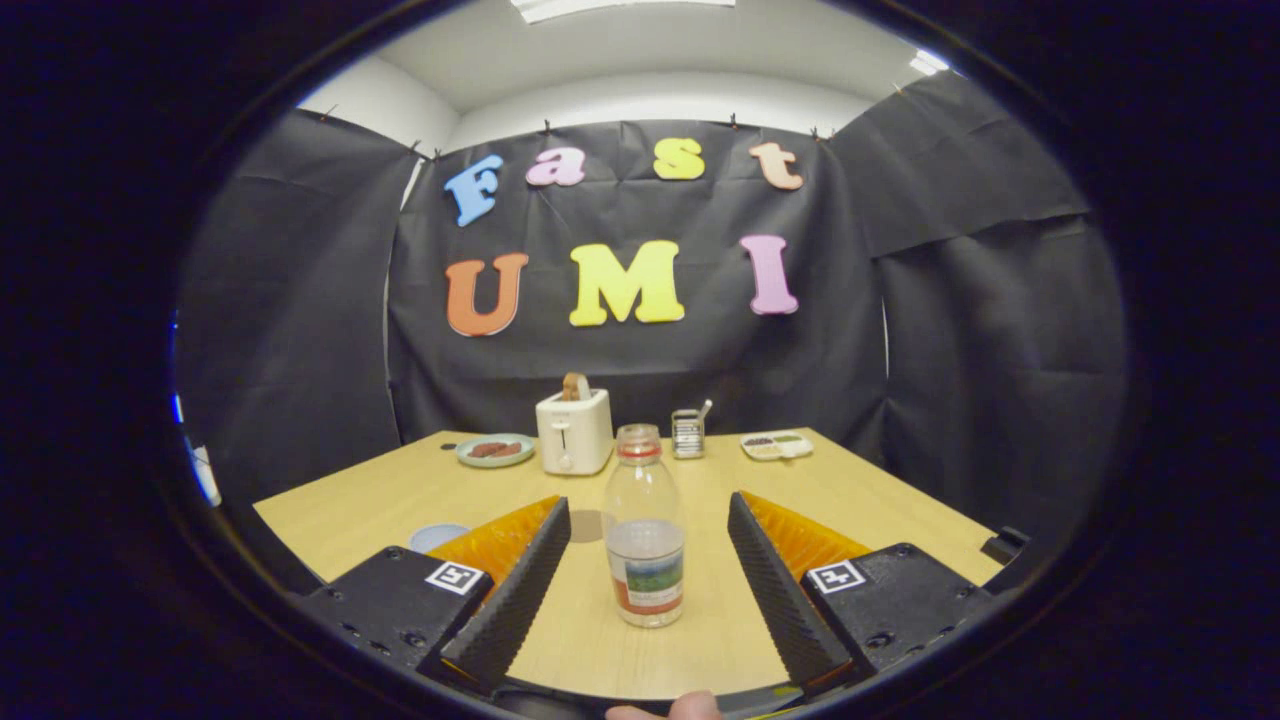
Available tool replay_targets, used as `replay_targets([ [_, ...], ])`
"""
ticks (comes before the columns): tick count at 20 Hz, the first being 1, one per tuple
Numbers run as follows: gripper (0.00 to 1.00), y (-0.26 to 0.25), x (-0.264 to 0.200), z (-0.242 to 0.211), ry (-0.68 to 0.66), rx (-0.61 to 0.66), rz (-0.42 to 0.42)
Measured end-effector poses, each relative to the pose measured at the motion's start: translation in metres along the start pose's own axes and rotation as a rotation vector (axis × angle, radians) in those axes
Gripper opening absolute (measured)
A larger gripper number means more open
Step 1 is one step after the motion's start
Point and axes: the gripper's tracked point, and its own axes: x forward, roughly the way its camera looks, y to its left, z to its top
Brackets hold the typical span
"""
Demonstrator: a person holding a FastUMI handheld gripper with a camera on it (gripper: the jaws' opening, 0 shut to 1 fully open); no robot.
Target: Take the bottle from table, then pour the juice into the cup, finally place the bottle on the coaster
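The tool [648, 575] is wide apart around the upright juice bottle [645, 545]; it should squeeze the middle evenly.

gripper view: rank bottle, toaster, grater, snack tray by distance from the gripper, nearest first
Gripper is open, nothing held.
1. Bottle: upright between the fingers, touching neither.
2. Toaster: beyond the bottle, slightly left, bread in its slot.
3. Grater and divided snack tray: at the table's far edge, right of the toaster; both look slightly farther than it, too close to rank.
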Motion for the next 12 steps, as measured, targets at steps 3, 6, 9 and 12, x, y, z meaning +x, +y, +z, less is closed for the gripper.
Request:
replay_targets([
  [3,1.00,-0.001,0.019,-0.031,0.090,-0.023,-0.003],
  [6,1.00,-0.004,0.032,-0.053,0.168,-0.039,-0.013],
  [9,1.00,-0.008,0.048,-0.069,0.232,-0.029,-0.025],
  [12,1.00,-0.009,0.063,-0.076,0.266,-0.017,-0.030],
])
